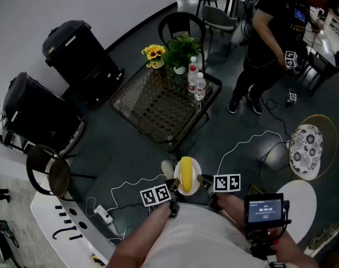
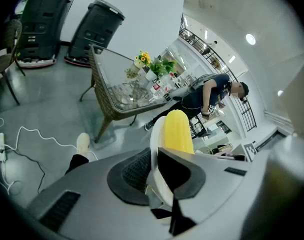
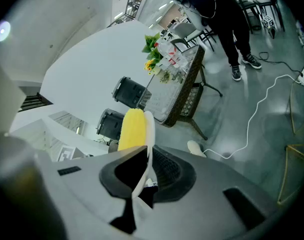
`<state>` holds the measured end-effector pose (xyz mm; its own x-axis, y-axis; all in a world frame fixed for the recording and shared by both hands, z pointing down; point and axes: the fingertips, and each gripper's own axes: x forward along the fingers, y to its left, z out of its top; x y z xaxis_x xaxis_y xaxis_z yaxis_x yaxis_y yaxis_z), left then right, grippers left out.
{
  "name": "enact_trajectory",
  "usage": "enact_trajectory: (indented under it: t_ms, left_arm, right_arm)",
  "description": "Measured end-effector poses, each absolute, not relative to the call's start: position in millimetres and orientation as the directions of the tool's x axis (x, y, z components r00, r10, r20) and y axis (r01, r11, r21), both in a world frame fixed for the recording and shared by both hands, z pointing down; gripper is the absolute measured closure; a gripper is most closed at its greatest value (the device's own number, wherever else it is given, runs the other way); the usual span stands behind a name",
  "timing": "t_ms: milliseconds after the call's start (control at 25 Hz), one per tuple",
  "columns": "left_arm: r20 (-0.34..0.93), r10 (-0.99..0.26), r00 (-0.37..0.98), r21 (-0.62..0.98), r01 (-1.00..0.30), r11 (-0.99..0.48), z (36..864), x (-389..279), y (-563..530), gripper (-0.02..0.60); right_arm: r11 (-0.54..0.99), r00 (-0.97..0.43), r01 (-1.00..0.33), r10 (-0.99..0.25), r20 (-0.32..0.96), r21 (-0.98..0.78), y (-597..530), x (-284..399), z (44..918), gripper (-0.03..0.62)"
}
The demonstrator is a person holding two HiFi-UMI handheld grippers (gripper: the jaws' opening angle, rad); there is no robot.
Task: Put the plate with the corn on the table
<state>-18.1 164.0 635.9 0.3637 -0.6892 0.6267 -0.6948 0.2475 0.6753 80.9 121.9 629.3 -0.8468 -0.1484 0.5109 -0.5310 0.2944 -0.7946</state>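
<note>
**Plate with corn clamped by both tongs, well apart from the desk**

Head view: The white plate (image 1: 195, 164) is held in the air at the near middle, close to the person's body and above the grey floor. The yellow corn (image 1: 186, 173) lies along its middle. The left tongs (image 1: 173, 185) grip the plate's left rim and the right tongs (image 1: 202, 179) grip its right rim, so the plate sits between the two. The glass-topped wicker desk (image 1: 152, 111) stands farther off, well apart from the plate. Bottles (image 1: 196, 82) and yellow flowers (image 1: 153, 52) stand at its far end. Another person (image 1: 270, 32) stands at the far right.

Left gripper view: The left tongs (image 2: 160, 176) are clamped on the plate (image 2: 156, 141), which shows edge-on and runs out from between the two jaws. The corn (image 2: 177, 130) lies against the plate's right face, just past the jaw tips. The desk (image 2: 116, 98) is far beyond, to the left.

Right gripper view: The right tongs (image 3: 141, 173) are clamped on the plate's (image 3: 150, 130) opposite rim, again seen edge-on between the jaws. The corn (image 3: 133, 129) lies on the plate's left face, past the tips. The desk (image 3: 181, 91) stands in the distance behind.
</note>
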Motion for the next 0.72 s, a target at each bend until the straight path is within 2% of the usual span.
enact_trajectory:
  t_ms: [280,720]
  left_arm:
    - [0.625,-0.656,0.423,0.679,-0.710,0.190,615,41,219,0.529]
    - [0.613,-0.648,0.453,0.688,-0.709,0.155,600,68,277,0.529]
  right_arm:
    - [0.261,-0.826,-0.563,-0.198,0.527,-0.784,188,143,606,0.554]
    - [0.276,-0.824,-0.564,-0.243,0.511,-0.778,248,171,590,0.553]
